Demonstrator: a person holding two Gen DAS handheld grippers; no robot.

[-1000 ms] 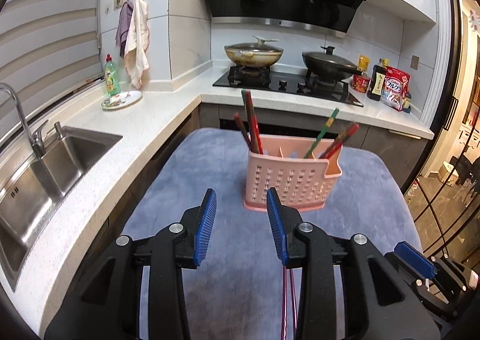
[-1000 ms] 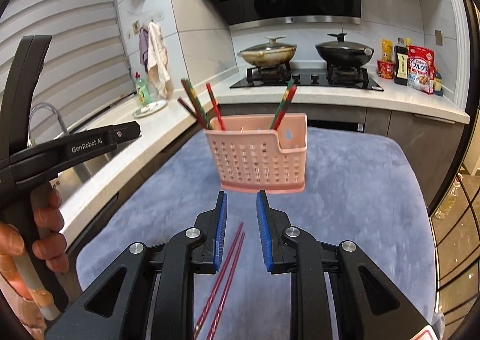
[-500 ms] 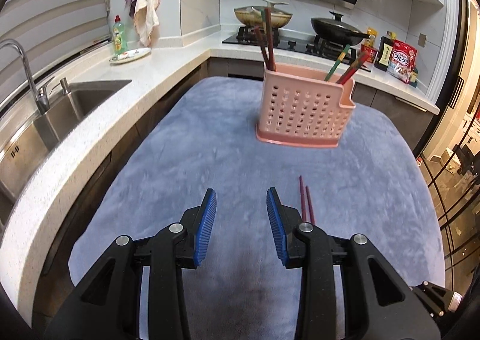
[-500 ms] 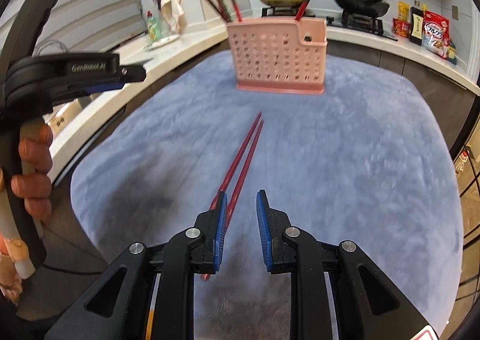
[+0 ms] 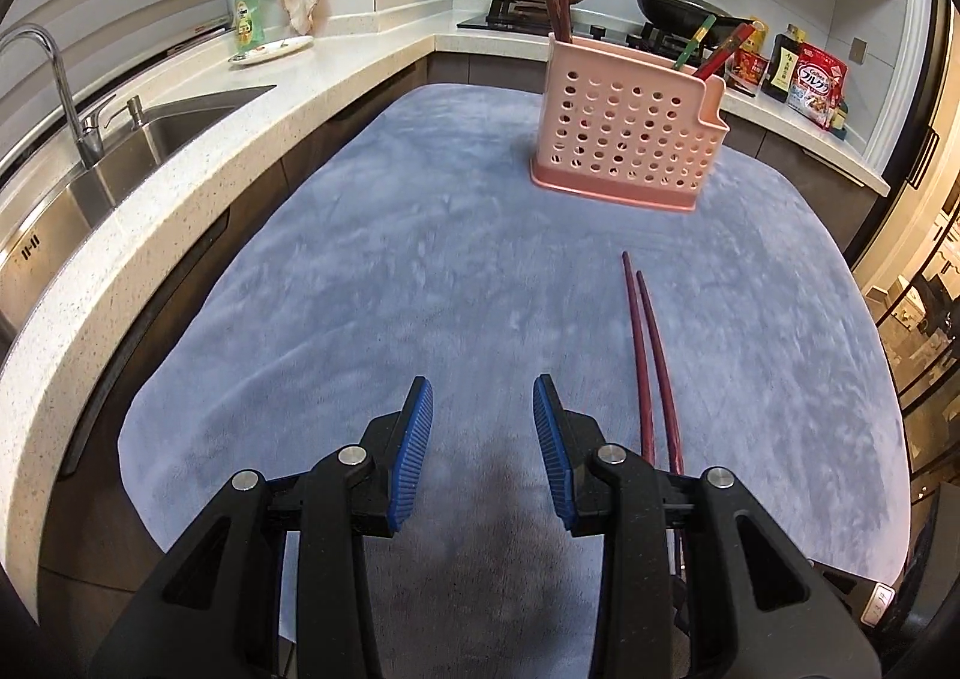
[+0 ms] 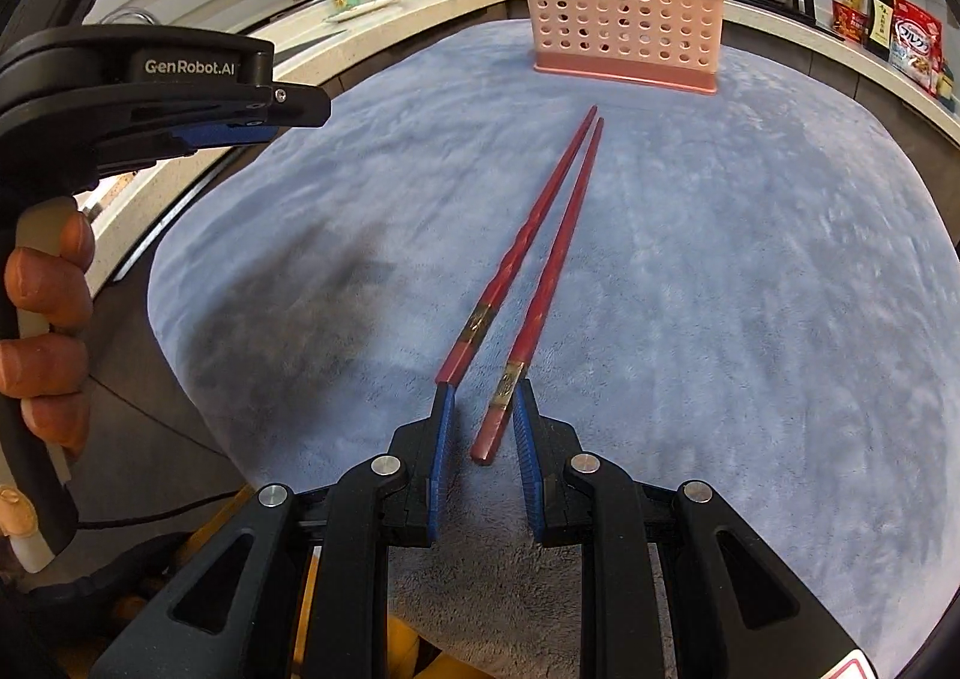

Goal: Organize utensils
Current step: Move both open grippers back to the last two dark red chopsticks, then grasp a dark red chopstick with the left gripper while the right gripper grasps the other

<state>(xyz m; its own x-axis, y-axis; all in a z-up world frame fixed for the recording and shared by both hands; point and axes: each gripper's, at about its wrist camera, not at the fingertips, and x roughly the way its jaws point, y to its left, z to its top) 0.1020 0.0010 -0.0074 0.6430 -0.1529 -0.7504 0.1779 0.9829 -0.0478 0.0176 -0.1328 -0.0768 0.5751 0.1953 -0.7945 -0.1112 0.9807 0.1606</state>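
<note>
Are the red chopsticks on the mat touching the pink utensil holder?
Apart. The right wrist view shows the red chopsticks ending short of the pink utensil holder, with a strip of bare blue mat between tips and base.

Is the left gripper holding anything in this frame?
No. The left gripper is open with only blue mat between its pads, and the red chopsticks lie to its right.

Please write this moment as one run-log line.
left gripper: open, empty | right gripper: open, straddling one red chopstick | pink utensil holder: upright on mat
</note>
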